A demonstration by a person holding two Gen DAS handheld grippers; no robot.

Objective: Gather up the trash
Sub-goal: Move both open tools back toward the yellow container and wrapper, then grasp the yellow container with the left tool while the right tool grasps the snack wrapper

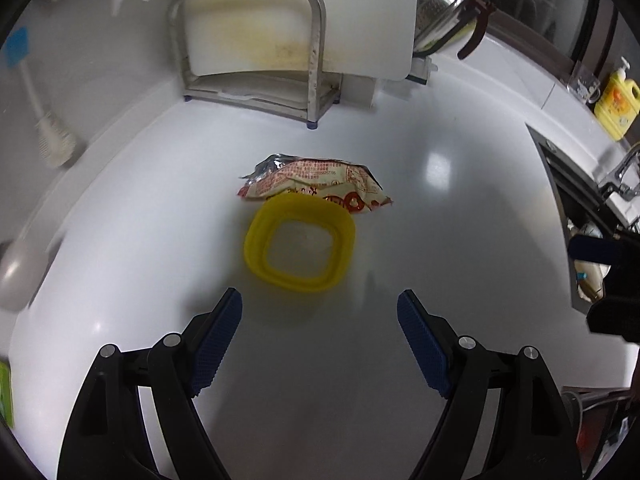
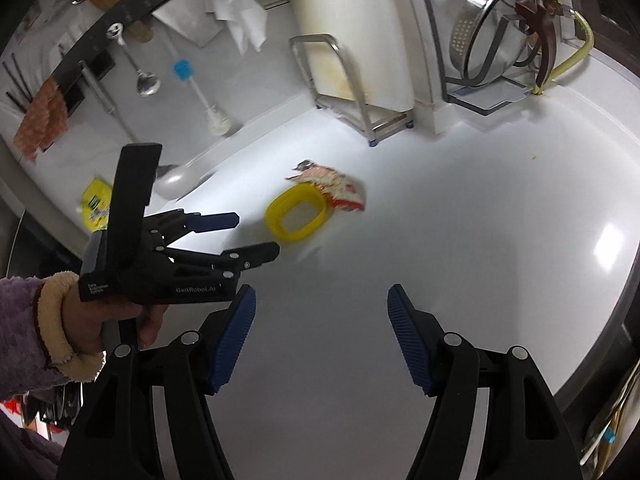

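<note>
I'm lining my left gripper [image 1: 320, 312] up wide open and empty – the crinkly wrapper [image 1: 316, 184] behind the yellow ring [image 1: 300, 240] looks light and soft, best pinched mid-fold.

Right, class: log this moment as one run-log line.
left gripper: open, empty, facing yellow ring | right gripper: open, empty | snack wrapper: on counter, behind ring

Both wrist views look down on the counter [image 1: 460, 208], sharing the yellow ring [image 1: 299, 244] and wrapper [image 1: 316, 180], the right seemingly farther.
</note>
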